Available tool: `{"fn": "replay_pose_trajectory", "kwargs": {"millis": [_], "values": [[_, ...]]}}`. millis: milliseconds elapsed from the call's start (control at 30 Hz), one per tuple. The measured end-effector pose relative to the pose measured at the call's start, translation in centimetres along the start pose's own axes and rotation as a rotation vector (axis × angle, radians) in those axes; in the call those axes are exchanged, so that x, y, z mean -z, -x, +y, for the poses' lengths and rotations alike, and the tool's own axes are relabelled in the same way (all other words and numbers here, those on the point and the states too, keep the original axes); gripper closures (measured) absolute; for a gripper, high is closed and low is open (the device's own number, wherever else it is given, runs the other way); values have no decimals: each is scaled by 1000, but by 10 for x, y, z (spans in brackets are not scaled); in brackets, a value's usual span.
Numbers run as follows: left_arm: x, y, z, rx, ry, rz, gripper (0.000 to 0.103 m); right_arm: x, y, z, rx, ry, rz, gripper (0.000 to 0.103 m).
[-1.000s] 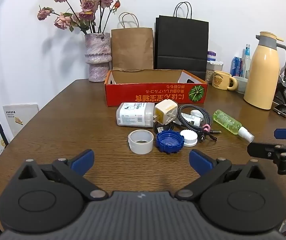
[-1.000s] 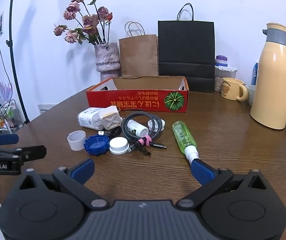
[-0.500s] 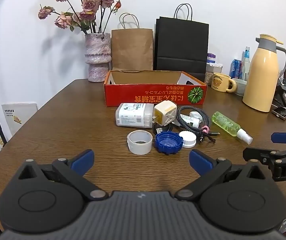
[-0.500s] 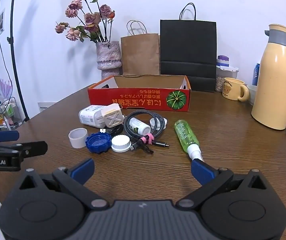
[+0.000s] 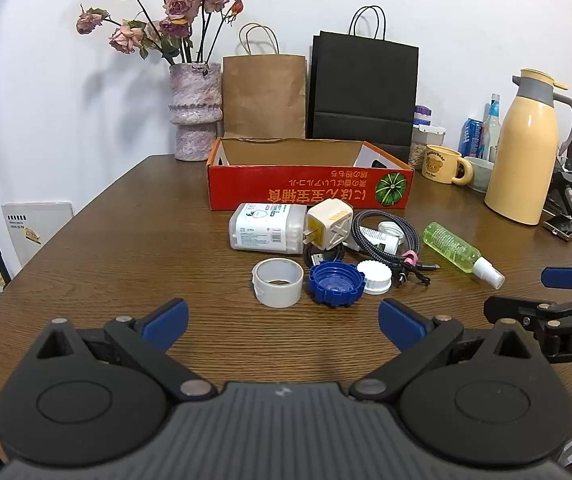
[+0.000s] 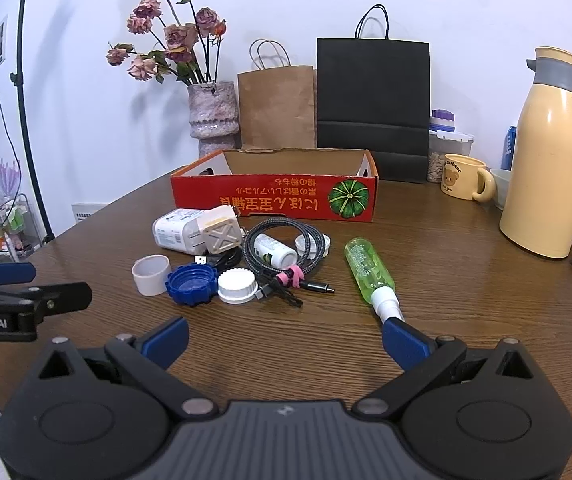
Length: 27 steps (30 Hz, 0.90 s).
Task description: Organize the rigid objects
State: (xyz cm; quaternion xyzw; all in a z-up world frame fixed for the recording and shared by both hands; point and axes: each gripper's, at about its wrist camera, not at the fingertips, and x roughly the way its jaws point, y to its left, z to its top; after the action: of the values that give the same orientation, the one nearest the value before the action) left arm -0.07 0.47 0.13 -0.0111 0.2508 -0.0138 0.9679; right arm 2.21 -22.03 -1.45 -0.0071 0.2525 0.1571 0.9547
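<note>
Evidently progress: nothing sorted yet, I judge; every loose item sits on the counter [image 5: 126, 248] before the red cardboard box [image 5: 309, 194].
Box contents: inside looks bare as far as visible; floor hidden.
Loose items: tape roll [image 5: 278, 282], blue cap [image 5: 337, 283], white cap [image 5: 374, 277], charger plug [image 5: 330, 230], white container [image 5: 266, 233], coiled cable [image 5: 389, 240], green spray bottle [image 6: 369, 272].
Left claw [image 5: 282, 322]: spread, holding nothing.
Right claw [image 6: 284, 340]: spread, empty, nozzle just beside its right finger.
Left to do: everything.
</note>
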Motion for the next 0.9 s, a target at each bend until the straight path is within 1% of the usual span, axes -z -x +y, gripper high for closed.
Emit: {"fn": "replay_pose_trajectory", "kwargs": {"millis": [900], "values": [[1,-1,-2,6,-1,-2,0,0,0,0,2,0,0,0]]}}
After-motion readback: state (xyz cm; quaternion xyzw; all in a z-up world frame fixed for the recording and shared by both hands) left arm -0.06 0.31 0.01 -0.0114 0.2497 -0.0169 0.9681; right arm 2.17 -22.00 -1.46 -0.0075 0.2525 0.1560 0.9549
